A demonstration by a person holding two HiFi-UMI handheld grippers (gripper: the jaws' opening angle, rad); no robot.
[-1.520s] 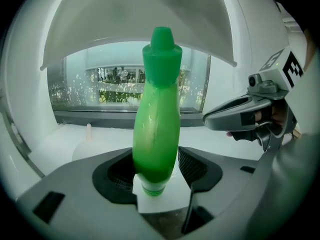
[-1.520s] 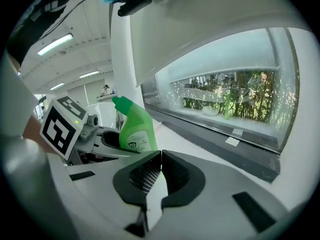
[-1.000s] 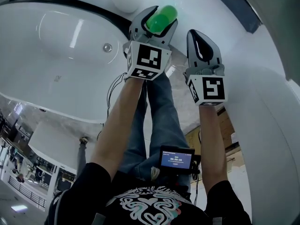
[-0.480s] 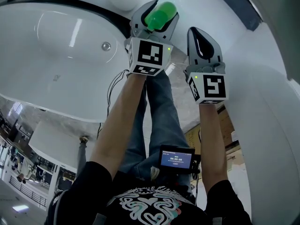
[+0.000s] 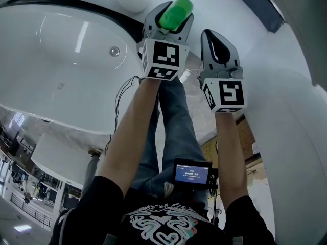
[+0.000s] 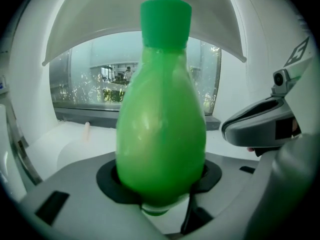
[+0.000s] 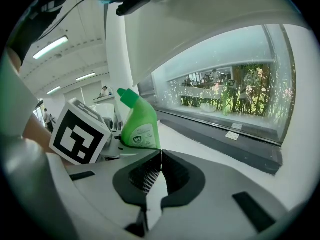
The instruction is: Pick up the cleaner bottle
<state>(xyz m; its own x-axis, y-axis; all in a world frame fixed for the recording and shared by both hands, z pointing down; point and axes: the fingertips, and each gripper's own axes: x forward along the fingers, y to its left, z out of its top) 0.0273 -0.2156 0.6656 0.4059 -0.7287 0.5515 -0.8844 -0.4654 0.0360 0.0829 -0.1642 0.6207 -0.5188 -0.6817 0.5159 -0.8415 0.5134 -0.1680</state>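
A white bathtub (image 5: 51, 86) lay below you, with a round metal drain (image 5: 114, 50) in its bottom and a dark band (image 5: 122, 18) along its far edge. You wore blue jeans (image 5: 176, 131), and a small lit screen (image 5: 192, 173) sat at your waist. A wide window (image 7: 225, 89) showed green plants outside, above a dark ledge (image 7: 220, 134).

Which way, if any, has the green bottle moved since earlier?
Yes: the bottle, held by the left gripper, edged upward in view, away from the drain.

cleaner bottle (image 6: 161, 134): glossy green plastic, I'd say
bathtub (image 5: 61, 50): smooth, glossy white
right gripper (image 7: 160, 153): matt grey, black ribbed jaws
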